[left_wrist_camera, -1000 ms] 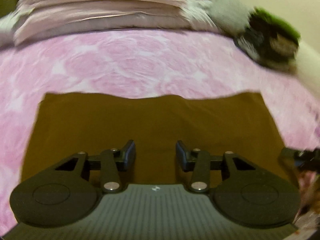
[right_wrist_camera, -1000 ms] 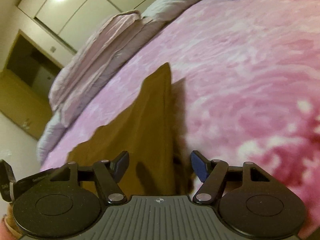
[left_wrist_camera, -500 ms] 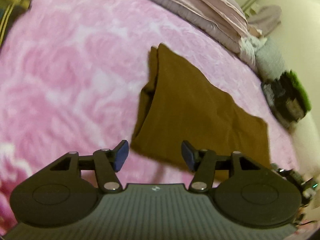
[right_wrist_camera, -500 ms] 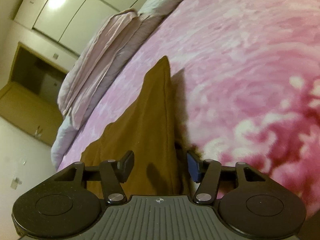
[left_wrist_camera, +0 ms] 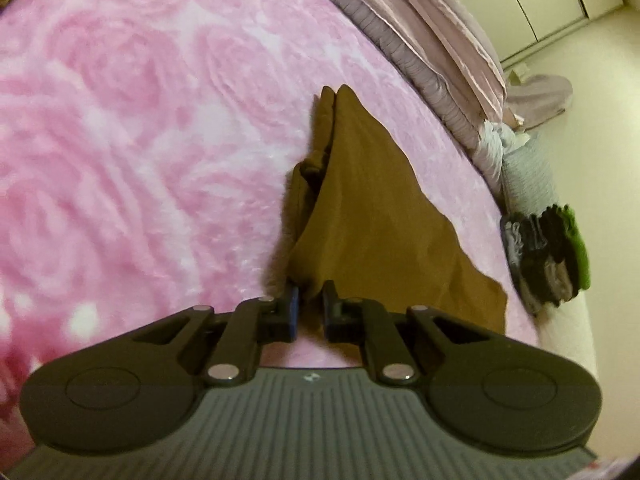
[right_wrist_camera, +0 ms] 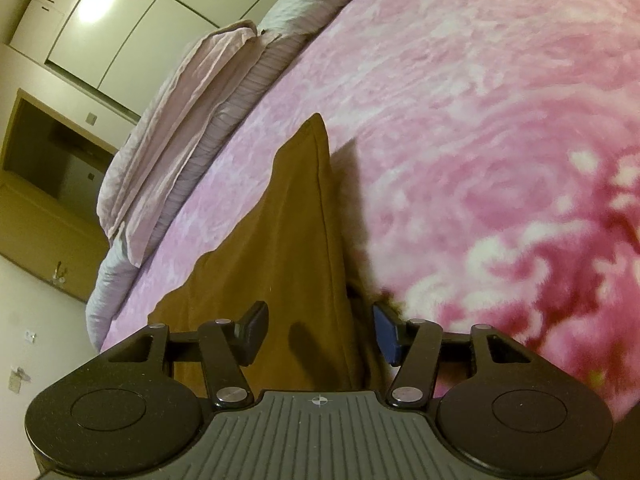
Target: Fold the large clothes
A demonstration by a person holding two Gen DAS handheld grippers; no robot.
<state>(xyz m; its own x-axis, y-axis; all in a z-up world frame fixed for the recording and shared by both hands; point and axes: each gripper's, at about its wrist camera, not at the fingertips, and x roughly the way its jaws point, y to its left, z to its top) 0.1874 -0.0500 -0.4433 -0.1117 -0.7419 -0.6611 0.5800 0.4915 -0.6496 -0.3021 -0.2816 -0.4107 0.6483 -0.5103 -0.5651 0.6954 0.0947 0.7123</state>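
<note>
A brown garment (left_wrist_camera: 372, 208) lies folded in layers on the pink rose-patterned bed cover (left_wrist_camera: 140, 140). My left gripper (left_wrist_camera: 309, 312) is shut on the garment's near corner, and the fabric bunches between its narrow-set fingers. In the right wrist view the same brown garment (right_wrist_camera: 288, 240) runs away from me as a long wedge. My right gripper (right_wrist_camera: 320, 332) is open and straddles the garment's near right edge, with the cloth lying between its fingers. The bed cover (right_wrist_camera: 480, 120) spreads to the right of it.
A folded pale pink quilt (left_wrist_camera: 420, 12) lies along the bed's far side, also in the right wrist view as the quilt (right_wrist_camera: 180, 128). A stack of dark and green clothes (left_wrist_camera: 548, 256) sits near the bed's right edge. Wardrobe doors (right_wrist_camera: 100, 20) and a wooden cabinet (right_wrist_camera: 40, 208) stand beyond.
My left gripper swung round to the garment's corner and its fingers closed on the fabric. The right gripper stayed open at the garment's other edge, shifting only slightly.
</note>
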